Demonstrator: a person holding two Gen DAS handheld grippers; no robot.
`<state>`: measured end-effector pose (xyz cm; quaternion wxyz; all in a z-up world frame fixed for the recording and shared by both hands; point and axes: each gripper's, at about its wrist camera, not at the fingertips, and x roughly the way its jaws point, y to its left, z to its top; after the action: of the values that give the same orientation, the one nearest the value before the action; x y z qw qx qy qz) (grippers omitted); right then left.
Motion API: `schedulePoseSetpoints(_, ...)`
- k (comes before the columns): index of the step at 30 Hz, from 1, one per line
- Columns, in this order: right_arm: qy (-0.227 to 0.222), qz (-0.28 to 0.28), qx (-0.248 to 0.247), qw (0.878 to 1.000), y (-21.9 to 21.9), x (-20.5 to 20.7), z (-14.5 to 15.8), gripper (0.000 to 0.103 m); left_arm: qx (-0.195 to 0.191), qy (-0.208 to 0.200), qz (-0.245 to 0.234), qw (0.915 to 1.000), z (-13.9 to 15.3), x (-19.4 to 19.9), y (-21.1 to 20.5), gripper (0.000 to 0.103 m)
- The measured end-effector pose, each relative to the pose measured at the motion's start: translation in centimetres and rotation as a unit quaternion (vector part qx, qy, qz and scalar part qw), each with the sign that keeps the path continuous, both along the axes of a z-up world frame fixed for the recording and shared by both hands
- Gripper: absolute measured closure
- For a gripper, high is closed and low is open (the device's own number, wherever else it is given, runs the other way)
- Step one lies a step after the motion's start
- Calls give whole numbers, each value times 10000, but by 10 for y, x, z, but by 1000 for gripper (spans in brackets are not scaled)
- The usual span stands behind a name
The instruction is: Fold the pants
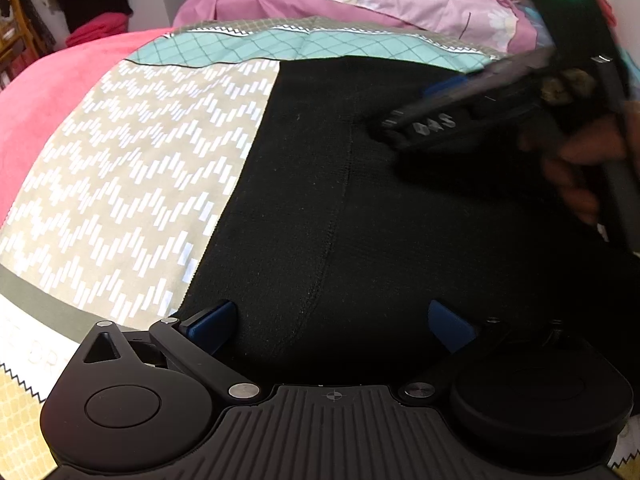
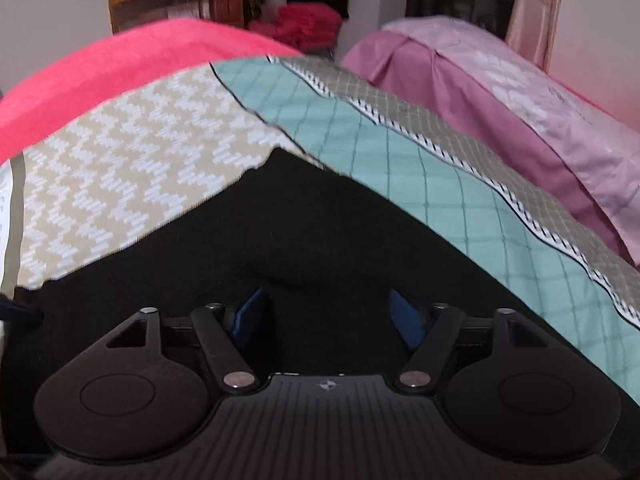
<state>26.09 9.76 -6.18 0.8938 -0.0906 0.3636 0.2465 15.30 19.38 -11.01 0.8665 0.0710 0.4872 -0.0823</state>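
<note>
- Nearest in the left wrist view is the left tool (image 1: 332, 320), with its two blue fingers wide apart and nothing between them; they hang just over the black pants (image 1: 340, 200).
- Under this tool the pants lie flat on the bed cover (image 1: 140, 168), and a stitched seam (image 1: 336, 216) runs from just ahead of the fingers straight away from the camera. So the long axis of the cloth goes forward from the left tool.
- Left edge of the pants is close beside the left finger, where the beige zigzag pattern starts.
- Nearest in the right wrist view is the right tool (image 2: 328, 316), its fingers also apart and holding nothing. Black cloth fills the space below it, with a soft ridge just ahead.
- From this side the pants (image 2: 280, 232) come to a corner (image 2: 280, 156) ahead of the fingers, on the teal checked part of the cover.
- In the left view the right tool (image 1: 432, 108) is blurred, further up the cloth, with the person's hand (image 1: 580, 168) behind it. I judge that it is nearer to the far end, and the left tool nearer to the near end.
- Whether the pants are already folded once, I cannot tell.
- Further away are a pink blanket (image 2: 120, 56) and a purple bedding (image 2: 500, 80).
</note>
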Motion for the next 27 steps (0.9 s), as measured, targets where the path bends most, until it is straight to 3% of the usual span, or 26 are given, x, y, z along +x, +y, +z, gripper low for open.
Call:
schedulePoseSetpoints(2, -14, -35, 9, 10000, 7, 12, 1, 9, 9, 66, 2, 10000, 0, 4, 0, 0)
schedulePoseSetpoints(4, 10, -121, 160, 9998, 3, 14, 7, 11, 37, 135, -13, 9999, 0, 7, -1, 0)
schedulePoseSetpoints(5, 13, -199, 117, 9997, -2, 9, 12, 16, 39, 183, -12, 9998, 2, 9, -2, 0)
schedulePoseSetpoints(9, -132, -843, -135, 9963, -47, -35, 29, 16, -70, 245, 55, 9997, 15, 15, 2, 0)
schedulePoseSetpoints(13, 345, -1710, -359, 9840, -88, -39, 2, 16, -62, 79, 92, 9999, 31, 26, 4, 0)
schedulePoseSetpoints(14, 484, -1773, -158, 9828, -98, -29, -8, 7, -53, 50, 72, 9999, 34, 33, 2, 0)
schedulePoseSetpoints(15, 294, -1790, 123, 9833, -105, -24, -9, 3, -11, 32, 66, 10000, 36, 42, -2, 0)
schedulePoseSetpoints(18, 65, -2152, -210, 9763, -106, -9, 4, 12, 23, -74, 21, 10000, 46, 70, -20, 0)
schedulePoseSetpoints(22, 90, -2519, 227, 9674, -135, -34, 22, 11, -207, -9, -49, 9998, 48, 108, -47, 0)
schedulePoseSetpoints(25, -7, -2838, 115, 9588, -164, -66, 13, 10, -208, 16, -158, 9997, 39, 133, -71, 0)
schedulePoseSetpoints(27, 200, -2878, -69, 9574, -186, -65, -4, 11, -34, 81, -253, 9996, 26, 149, -90, 0)
